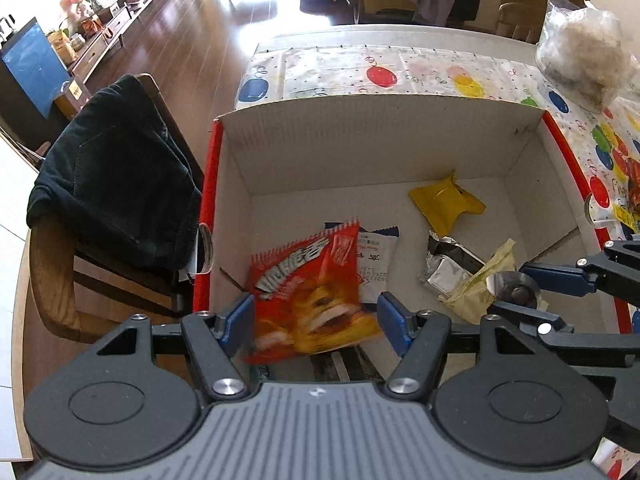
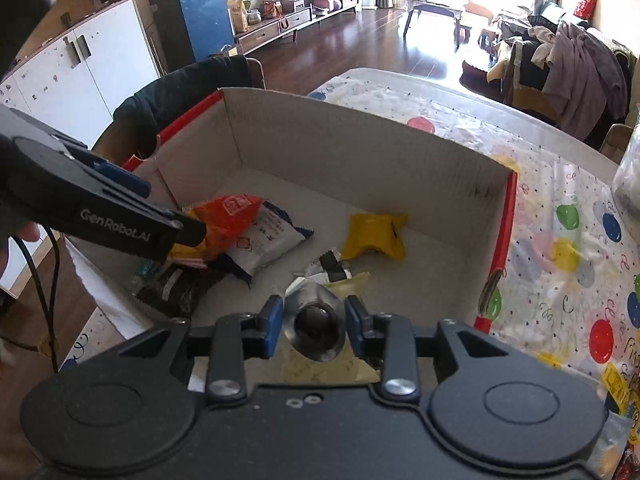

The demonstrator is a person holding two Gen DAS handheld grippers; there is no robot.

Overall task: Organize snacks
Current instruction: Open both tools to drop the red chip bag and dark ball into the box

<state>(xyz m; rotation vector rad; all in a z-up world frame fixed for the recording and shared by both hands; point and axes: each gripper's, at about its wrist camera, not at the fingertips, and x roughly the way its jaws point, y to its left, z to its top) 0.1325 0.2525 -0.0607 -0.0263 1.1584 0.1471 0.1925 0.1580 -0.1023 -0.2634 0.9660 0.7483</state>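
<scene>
A cardboard box (image 1: 360, 128) with red outer sides stands open on the table. My left gripper (image 1: 316, 320) hangs over its near left corner, pads pressing a puffy red snack bag (image 1: 316, 292), which looks blurred. In the right wrist view the left gripper (image 2: 192, 232) and the red snack bag (image 2: 228, 212) show at the left. My right gripper (image 2: 314, 322) is shut on a silver foil packet (image 2: 316, 326) with a dark round middle, low over the box's near right part; a pale yellow wrapper (image 2: 328, 372) lies under it. The right gripper (image 1: 516, 292) also shows in the left wrist view.
In the box lie a yellow packet (image 1: 446, 202), a white-and-blue packet (image 1: 378, 252), a crumpled foil packet (image 1: 448, 264) and a dark packet (image 2: 176, 288). A balloon-print cloth (image 1: 380, 68) covers the table. A chair with dark clothing (image 1: 116, 172) stands left; a clear bag (image 1: 580, 60) sits far right.
</scene>
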